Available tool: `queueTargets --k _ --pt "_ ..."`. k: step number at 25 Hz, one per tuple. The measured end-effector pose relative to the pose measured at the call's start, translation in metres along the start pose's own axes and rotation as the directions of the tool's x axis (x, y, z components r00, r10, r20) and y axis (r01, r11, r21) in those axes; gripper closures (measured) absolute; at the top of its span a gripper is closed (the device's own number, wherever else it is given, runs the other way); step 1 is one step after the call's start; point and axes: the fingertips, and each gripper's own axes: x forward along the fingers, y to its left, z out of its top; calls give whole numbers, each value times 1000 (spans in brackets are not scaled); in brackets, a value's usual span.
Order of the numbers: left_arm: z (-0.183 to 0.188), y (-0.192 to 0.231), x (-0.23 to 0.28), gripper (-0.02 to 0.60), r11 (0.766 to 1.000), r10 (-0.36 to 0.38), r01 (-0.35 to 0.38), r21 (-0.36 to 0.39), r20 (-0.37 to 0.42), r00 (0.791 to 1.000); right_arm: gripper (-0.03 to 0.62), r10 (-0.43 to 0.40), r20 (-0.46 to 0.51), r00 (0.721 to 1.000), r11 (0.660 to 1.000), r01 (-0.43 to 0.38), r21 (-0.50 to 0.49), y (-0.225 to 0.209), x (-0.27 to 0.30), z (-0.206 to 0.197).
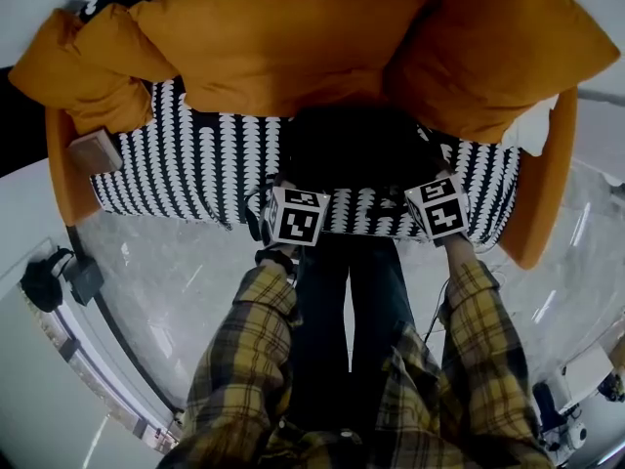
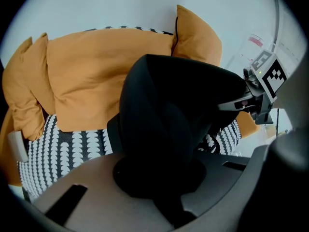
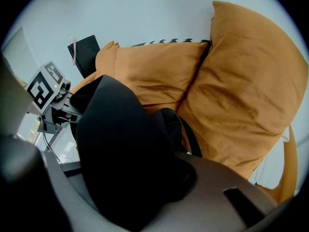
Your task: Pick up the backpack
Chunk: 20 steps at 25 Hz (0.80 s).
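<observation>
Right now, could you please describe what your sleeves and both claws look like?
Both sleeves are yellow-and-dark plaid. The left claw and right claw have broad, matte grey-brown jaws with rectangular slots; each carries a white cube printed with black square markers.

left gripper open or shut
Shut on the backpack. The left gripper has its grey jaws nearly together, with a bunch of the black fabric pinched between them.

Head view steeply down over sofa (image 1: 195, 164); both gripper views close against backpack (image 2: 164, 115)
</observation>
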Motion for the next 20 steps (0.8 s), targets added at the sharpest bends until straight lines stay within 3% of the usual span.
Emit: queueTargets --k 11,20 --pt "13 -10 -36 540 1000 28 -28 -1 29 999 551 6 46 999 999 -7 34 8 -34 3" --pt "15 -11 -85 541 997 51 -47 -64 65 997 551 23 74 997 1000 -23 0 33 -78 21"
